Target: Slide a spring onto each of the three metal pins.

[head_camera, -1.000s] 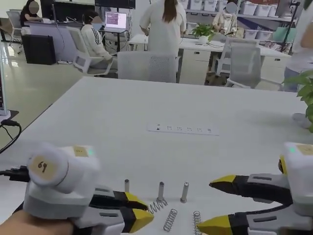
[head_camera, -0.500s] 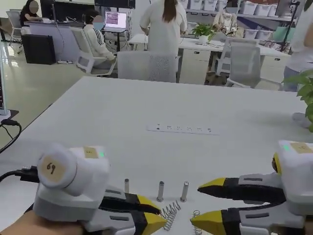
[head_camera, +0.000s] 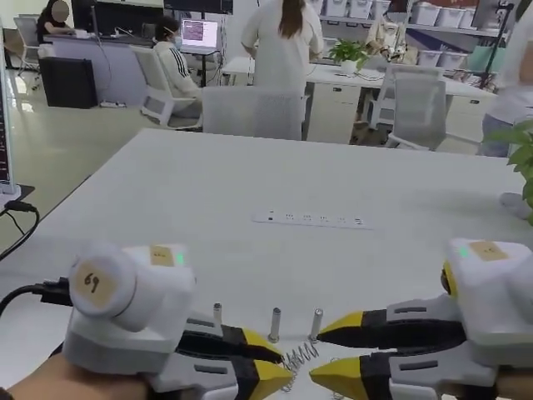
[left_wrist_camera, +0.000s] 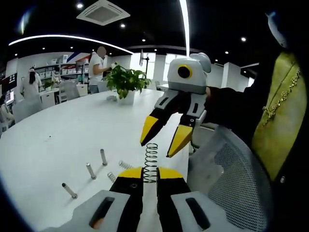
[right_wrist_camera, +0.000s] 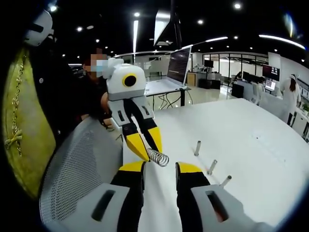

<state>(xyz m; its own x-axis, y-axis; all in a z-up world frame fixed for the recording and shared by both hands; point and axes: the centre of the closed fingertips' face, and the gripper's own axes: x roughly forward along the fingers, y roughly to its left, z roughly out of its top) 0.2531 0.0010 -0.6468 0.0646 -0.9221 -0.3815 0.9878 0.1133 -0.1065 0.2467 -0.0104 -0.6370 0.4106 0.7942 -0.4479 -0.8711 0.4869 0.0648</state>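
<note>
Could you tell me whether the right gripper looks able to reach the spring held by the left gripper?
Probably yes. The yellow-tipped right gripper is open and faces the free end of the small silver coil spring, which the yellow-tipped left gripper pinches; nothing lies between them.

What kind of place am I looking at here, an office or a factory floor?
Most likely an open-plan office or lab: a seated person works at a laptop, mesh office chairs stand by white tables, and storage bins line the back.
</note>
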